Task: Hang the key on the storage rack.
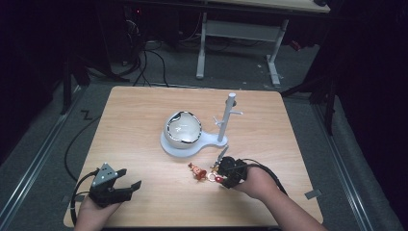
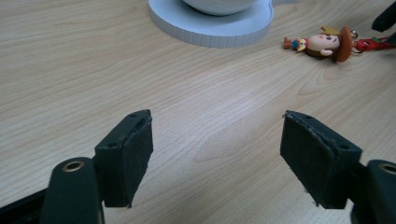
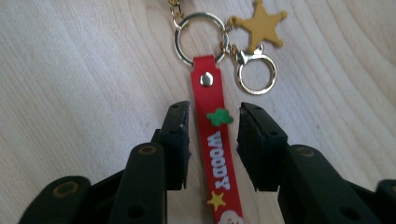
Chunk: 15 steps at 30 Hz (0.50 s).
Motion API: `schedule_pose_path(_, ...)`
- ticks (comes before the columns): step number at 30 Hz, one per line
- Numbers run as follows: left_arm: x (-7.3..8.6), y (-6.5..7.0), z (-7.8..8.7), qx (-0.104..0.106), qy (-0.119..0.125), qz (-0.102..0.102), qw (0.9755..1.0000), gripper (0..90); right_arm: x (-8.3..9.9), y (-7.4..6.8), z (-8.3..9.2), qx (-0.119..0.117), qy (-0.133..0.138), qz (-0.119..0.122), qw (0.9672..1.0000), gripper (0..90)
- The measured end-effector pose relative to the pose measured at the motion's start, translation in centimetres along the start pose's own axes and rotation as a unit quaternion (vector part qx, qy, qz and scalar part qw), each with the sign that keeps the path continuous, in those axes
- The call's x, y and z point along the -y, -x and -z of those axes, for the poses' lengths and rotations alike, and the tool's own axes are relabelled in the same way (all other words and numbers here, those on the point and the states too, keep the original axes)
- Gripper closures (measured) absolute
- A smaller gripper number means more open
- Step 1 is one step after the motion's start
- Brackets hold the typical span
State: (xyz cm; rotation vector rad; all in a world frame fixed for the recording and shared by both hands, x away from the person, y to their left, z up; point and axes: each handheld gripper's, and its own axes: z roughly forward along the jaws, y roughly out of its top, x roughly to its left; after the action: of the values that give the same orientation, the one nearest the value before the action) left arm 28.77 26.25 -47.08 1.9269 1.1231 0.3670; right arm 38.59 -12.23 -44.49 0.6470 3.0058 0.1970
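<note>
A Woody keychain lies on the wooden table (image 1: 144,120), in front of the white stand. Its small cowboy figure (image 1: 196,171) (image 2: 327,43) lies on its side. Its red strap (image 3: 215,135), lettered WODY, runs from a gold ring (image 3: 200,37) past a yellow star charm (image 3: 260,23) and a clasp (image 3: 254,72). My right gripper (image 1: 220,177) (image 3: 214,126) is low over the strap, with one jaw on each side and a narrow gap to each. My left gripper (image 1: 131,178) (image 2: 217,144) rests at the front left, wide open and holding nothing.
A white stand base (image 1: 207,139) (image 2: 210,28) sits mid-table and carries a white bowl (image 1: 183,127). An upright post with pegs (image 1: 227,118) rises from its right end. Cables trail from both grippers. A desk frame stands beyond the table.
</note>
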Motion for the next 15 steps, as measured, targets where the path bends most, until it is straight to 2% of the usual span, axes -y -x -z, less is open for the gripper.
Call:
schedule_pose_path(6,0.0,0.2,0.0,0.004,0.0,-0.005,1.0,26.7,-2.0,0.1,-0.3,-0.007,-0.035,0.028,0.999,70.2)
schedule_pose_path(9,0.0,0.2,0.0,0.005,0.0,-0.006,1.0,26.7,-2.5,0.1,-0.7,-0.017,-0.047,0.027,0.9984,70.4)
schedule_pose_path(10,0.0,0.2,0.0,0.005,0.0,-0.006,1.0,26.7,-2.5,0.1,-0.7,-0.017,-0.047,0.027,0.9984,70.4)
schedule_pose_path(11,0.0,0.2,0.0,0.006,0.0,-0.006,1.0,26.7,-2.8,0.1,-1.0,-0.013,-0.06,0.031,0.9976,70.2)
schedule_pose_path(13,0.0,0.2,0.0,0.006,0.002,-0.005,1.0,26.7,-2.9,0.1,-1.1,-0.013,-0.061,0.032,0.9975,70.0)
schedule_pose_path(15,0.0,0.2,0.1,0.007,0.002,-0.006,1.0,26.7,-3.0,0.0,-1.1,-0.012,-0.065,0.024,0.9975,70.2)
